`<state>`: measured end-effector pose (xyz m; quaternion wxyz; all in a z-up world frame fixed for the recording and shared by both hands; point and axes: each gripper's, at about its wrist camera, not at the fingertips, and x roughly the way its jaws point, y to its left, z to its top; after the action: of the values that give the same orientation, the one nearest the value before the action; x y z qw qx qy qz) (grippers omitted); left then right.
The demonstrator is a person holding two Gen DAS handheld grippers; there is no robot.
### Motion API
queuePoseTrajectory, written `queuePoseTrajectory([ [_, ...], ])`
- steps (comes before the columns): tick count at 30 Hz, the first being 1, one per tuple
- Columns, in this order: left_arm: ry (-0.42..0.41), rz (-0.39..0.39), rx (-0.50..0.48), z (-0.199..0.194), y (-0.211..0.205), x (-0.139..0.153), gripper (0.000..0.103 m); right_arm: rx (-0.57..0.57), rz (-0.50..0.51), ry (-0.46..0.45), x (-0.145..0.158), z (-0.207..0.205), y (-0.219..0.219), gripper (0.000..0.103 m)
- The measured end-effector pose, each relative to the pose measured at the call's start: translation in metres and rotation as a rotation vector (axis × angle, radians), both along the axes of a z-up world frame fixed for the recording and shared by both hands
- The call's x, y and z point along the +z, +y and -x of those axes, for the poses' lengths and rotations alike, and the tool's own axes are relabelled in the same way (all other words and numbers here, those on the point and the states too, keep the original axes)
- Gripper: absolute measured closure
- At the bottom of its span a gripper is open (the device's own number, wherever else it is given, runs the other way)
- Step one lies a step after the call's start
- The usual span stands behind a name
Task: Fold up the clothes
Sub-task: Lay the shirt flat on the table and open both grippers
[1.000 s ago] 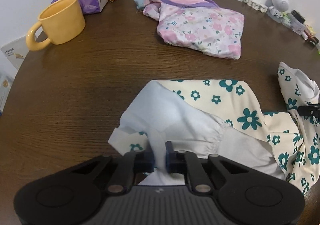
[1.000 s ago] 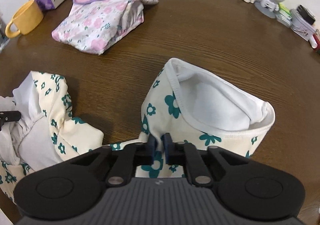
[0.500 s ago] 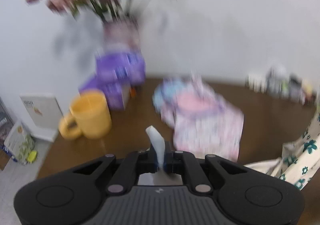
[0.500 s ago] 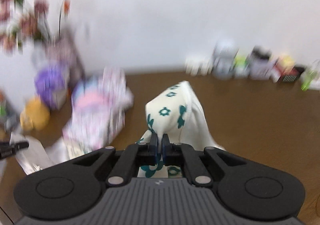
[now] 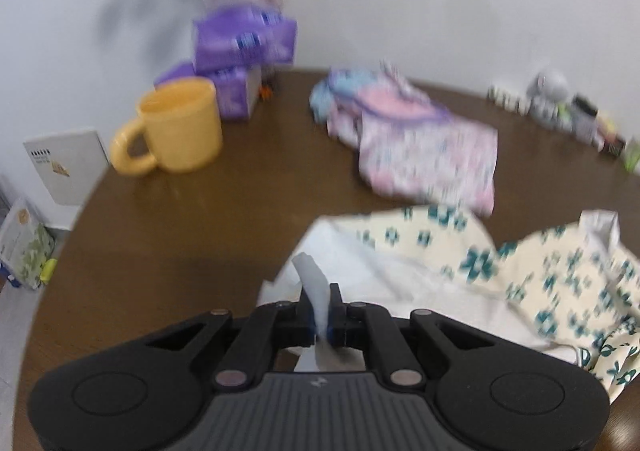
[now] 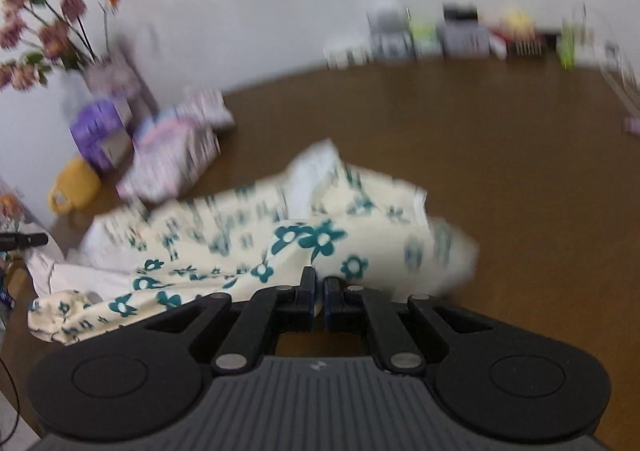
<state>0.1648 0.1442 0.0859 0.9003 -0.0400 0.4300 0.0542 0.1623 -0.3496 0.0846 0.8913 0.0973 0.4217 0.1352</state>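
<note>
We are cataloguing a round brown table (image 5: 192, 235) with one garment in work: a cream garment with teal flowers (image 5: 560, 275), lying crumpled across the near part of the tabletop, its white lining (image 5: 360, 271) turned up on the left side. We are holding the left gripper (image 5: 320, 317) pinched tight on a strip of that white lining, which is sticking up between the fingers. We are holding the right gripper (image 6: 319, 297) with its fingers drawn close together at the garment's near edge; flowered cloth is lying right at the tips, though blur is keeping us from seeing it plainly between them. Behind the work piece, a pink floral folded garment (image 5: 428, 151) is sitting apart with a blue and pink item on top of it. Farther left, a yellow mug (image 5: 180, 127) is standing upright beside stacked purple tissue packs (image 5: 244, 39), and a vase of flowers (image 6: 44, 31) is standing by the wall. Small items (image 6: 460, 35) are lining the table's far edge, too blurred to itemise.
</note>
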Motion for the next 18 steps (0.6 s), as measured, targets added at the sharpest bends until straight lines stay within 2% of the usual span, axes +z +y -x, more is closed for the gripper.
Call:
queuePoseTrajectory([
  [3, 0.019, 0.006, 0.004, -0.002, 0.002, -0.011, 0.098, -0.009, -0.022, -0.005, -0.012, 0.010, -0.003, 0.099],
  [5, 0.032, 0.033, 0.011, -0.002, 0.007, -0.013, 0.092, -0.010, -0.022, -0.002, -0.015, 0.015, -0.004, 0.098],
  [8, 0.014, 0.064, 0.021, 0.013, 0.016, -0.004, 0.071, 0.008, -0.015, 0.003, -0.011, 0.029, -0.010, 0.091],
  [9, -0.007, 0.060, 0.017, 0.024, 0.019, 0.003, 0.061, 0.015, -0.013, -0.010, -0.007, 0.034, -0.013, 0.084],
  [10, -0.025, 0.050, 0.015, 0.035, 0.022, 0.010, 0.052, 0.016, -0.004, -0.031, -0.001, 0.040, -0.016, 0.072],
  [12, -0.044, 0.026, 0.000, 0.058, 0.023, 0.020, 0.048, 0.016, 0.018, -0.076, 0.011, 0.053, -0.022, 0.061],
  [14, -0.050, 0.020, -0.045, 0.083, 0.021, 0.027, 0.046, 0.026, 0.057, -0.116, 0.022, 0.059, -0.023, 0.060],
  [15, -0.042, 0.024, -0.073, 0.094, 0.019, 0.028, 0.044, 0.032, 0.074, -0.129, 0.025, 0.061, -0.022, 0.056],
  [18, 0.025, 0.044, -0.160, 0.122, 0.007, 0.021, 0.044, 0.048, 0.122, -0.125, 0.023, 0.054, -0.018, 0.053],
])
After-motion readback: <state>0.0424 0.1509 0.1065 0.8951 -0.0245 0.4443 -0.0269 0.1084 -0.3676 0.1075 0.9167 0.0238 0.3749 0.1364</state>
